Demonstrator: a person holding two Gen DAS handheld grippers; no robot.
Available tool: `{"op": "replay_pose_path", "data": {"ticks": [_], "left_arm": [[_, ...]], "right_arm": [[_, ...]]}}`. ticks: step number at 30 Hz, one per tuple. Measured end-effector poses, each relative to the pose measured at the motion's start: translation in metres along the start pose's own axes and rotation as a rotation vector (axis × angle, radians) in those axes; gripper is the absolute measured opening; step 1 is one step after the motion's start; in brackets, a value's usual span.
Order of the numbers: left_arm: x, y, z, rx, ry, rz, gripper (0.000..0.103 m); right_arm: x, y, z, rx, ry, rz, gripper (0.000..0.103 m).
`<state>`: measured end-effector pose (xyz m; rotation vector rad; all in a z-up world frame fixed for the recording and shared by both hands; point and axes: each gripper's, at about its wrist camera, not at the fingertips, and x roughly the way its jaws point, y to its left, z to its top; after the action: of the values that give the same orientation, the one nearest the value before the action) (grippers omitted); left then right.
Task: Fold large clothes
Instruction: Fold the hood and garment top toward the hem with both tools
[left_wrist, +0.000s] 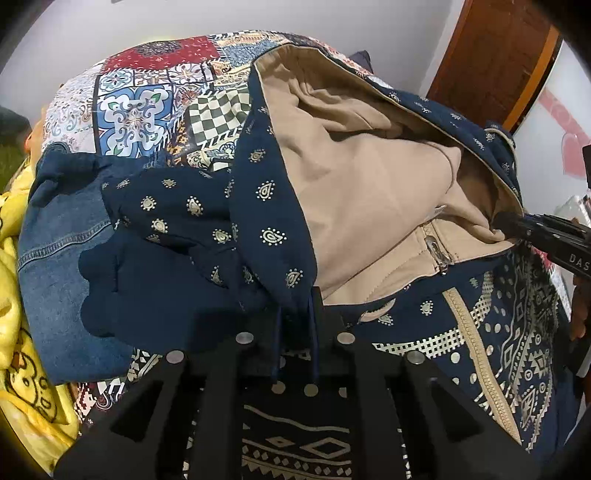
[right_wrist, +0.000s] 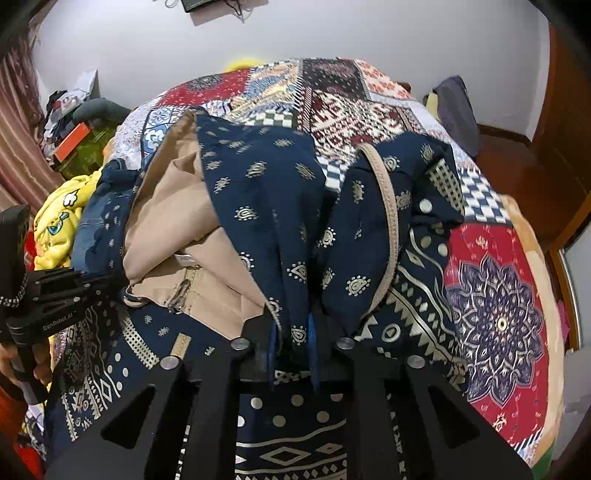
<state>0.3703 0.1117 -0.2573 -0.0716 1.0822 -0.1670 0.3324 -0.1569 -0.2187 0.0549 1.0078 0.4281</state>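
I see the navy hooded jacket (left_wrist: 480, 332) lying on the bed, over a patchwork bedspread (left_wrist: 147, 107) of red, blue and checkered squares. The jacket carries pale paisley dots up top and geometric bands lower down, and its beige lining (left_wrist: 369, 192) shows where the hood gapes open.

My left hand-held gripper (left_wrist: 295, 306) is pressed together on a fold of the navy hood fabric; the cloth bunches right at the tips, with a dark drawstring hanging between the fingers. From this camera the beige zipper (left_wrist: 476, 350) runs diagonally down the right side, and the zipper pull (left_wrist: 437, 251) sits at the collar edge.

My right hand-held gripper (right_wrist: 295, 332) likewise pinches navy paisley cloth, gathered into a ridge that rises from its tips. In its view the hood lining (right_wrist: 177, 221) lies to the left, and a beige zipper strip (right_wrist: 388, 229) curves over the raised fabric just right of the pinch. The left hand-held gripper's black body also appears at that frame's left edge, touching the jacket's collar.

Beside the jacket, toward the left, a blue denim garment (left_wrist: 62, 240) lies on the bed, and a yellow cartoon-print fabric (left_wrist: 22, 332) is heaped beyond it. A brown wooden door (left_wrist: 491, 55) stands against the white wall.
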Motion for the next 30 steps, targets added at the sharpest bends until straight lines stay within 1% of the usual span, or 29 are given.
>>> {"op": "replay_pose_path", "data": {"ticks": [2,3,4,5,6,8,9,11,12,13,16,18,22,25,27,30], "left_arm": [[-0.002,0.001,0.003,-0.004,0.02,-0.01,0.015],[-0.004,0.001,0.005,-0.007,0.03,-0.018,0.017],[-0.008,0.002,0.007,-0.011,0.039,-0.028,0.023],[-0.011,0.0,0.008,-0.012,0.038,-0.03,0.027],[-0.018,0.0,0.01,-0.012,0.027,-0.027,0.028],[-0.03,0.0,0.016,0.0,-0.005,-0.016,0.034],[-0.035,0.0,0.018,0.003,-0.018,-0.013,0.036],[-0.043,0.0,0.026,0.007,-0.048,-0.005,0.043],[-0.047,0.002,0.032,0.006,-0.063,-0.001,0.044],[-0.048,0.004,0.039,0.004,-0.074,0.003,0.045],[-0.046,0.01,0.055,-0.013,-0.086,-0.002,0.045],[-0.038,0.016,0.067,-0.032,-0.085,-0.015,0.045],[-0.016,0.022,0.086,-0.047,-0.074,-0.009,0.045],[0.006,0.028,0.099,-0.07,-0.054,-0.019,0.045],[0.022,0.033,0.106,-0.1,-0.043,-0.023,0.045],[0.041,0.039,0.113,-0.138,-0.032,-0.014,0.045]], "right_arm": [[-0.005,-0.002,0.001,0.025,0.017,0.009,0.021],[-0.01,-0.001,0.002,0.032,0.019,0.008,0.026],[-0.016,0.001,0.003,0.033,0.017,0.008,0.032],[-0.022,0.004,0.004,0.029,0.013,0.011,0.036],[-0.029,0.007,0.005,0.022,0.007,0.015,0.043],[-0.039,0.013,0.007,-0.004,-0.016,0.019,0.045],[-0.046,0.019,0.013,-0.028,-0.038,0.018,0.047],[-0.051,0.027,0.022,-0.05,-0.058,0.019,0.051],[-0.051,0.029,0.026,-0.053,-0.063,0.022,0.054],[-0.051,0.034,0.034,-0.058,-0.072,0.023,0.056],[-0.039,0.042,0.049,-0.079,-0.078,0.009,0.056],[-0.026,0.047,0.058,-0.093,-0.071,-0.016,0.056],[0.01,0.047,0.073,-0.081,-0.023,-0.042,0.056],[0.031,0.044,0.08,-0.071,0.001,-0.055,0.056],[0.042,0.045,0.085,-0.096,0.016,-0.071,0.056],[0.05,0.048,0.091,-0.143,0.011,-0.102,0.056]]}}
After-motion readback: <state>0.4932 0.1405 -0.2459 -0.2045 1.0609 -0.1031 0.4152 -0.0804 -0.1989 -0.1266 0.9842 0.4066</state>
